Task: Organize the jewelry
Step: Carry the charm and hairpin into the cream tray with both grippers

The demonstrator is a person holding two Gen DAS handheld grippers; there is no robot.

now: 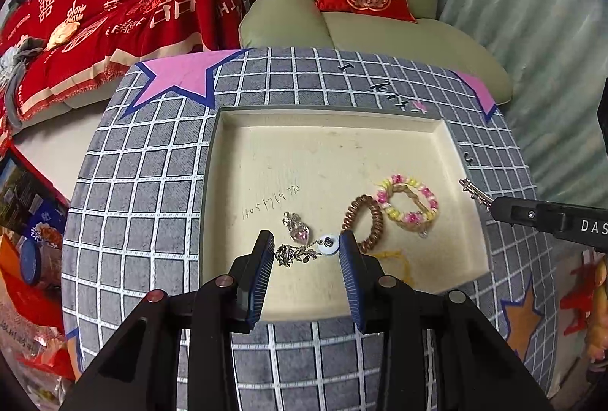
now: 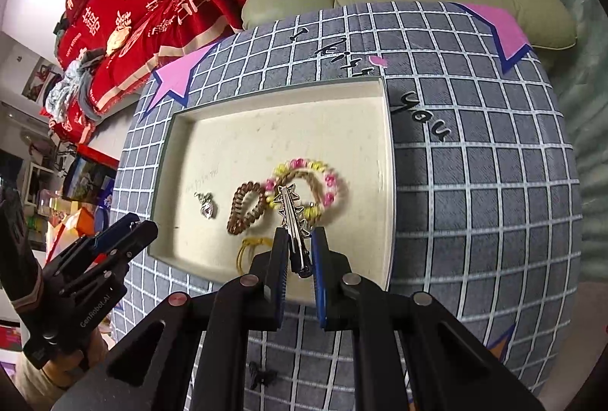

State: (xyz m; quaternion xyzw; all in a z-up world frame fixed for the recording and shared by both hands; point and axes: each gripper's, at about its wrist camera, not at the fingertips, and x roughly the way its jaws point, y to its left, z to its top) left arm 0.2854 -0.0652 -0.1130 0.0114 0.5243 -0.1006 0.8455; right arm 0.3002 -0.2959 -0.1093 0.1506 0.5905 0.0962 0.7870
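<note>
A cream tray (image 1: 326,118) lies on the grey checked table. In it lie a pink-and-yellow bead bracelet (image 1: 408,200), a brown coil band (image 1: 363,221), a yellow cord (image 1: 395,259), a heart pendant (image 1: 298,228) and a silver leaf earring with a white disc (image 1: 304,253). My left gripper (image 1: 307,253) is open, its fingers either side of that earring, low over the tray. My right gripper (image 2: 298,251) is shut on a silver star hair clip (image 2: 290,211) and holds it above the tray (image 2: 385,130), over the bracelet (image 2: 307,183). The clip also shows in the left wrist view (image 1: 475,192).
A small black object (image 2: 262,377) lies on the tablecloth in front of the tray. A green armchair (image 1: 364,27) with a red cushion stands behind the table. A sofa with a red throw (image 1: 114,12) is at the back left. Boxes and bags (image 1: 26,221) clutter the floor at left.
</note>
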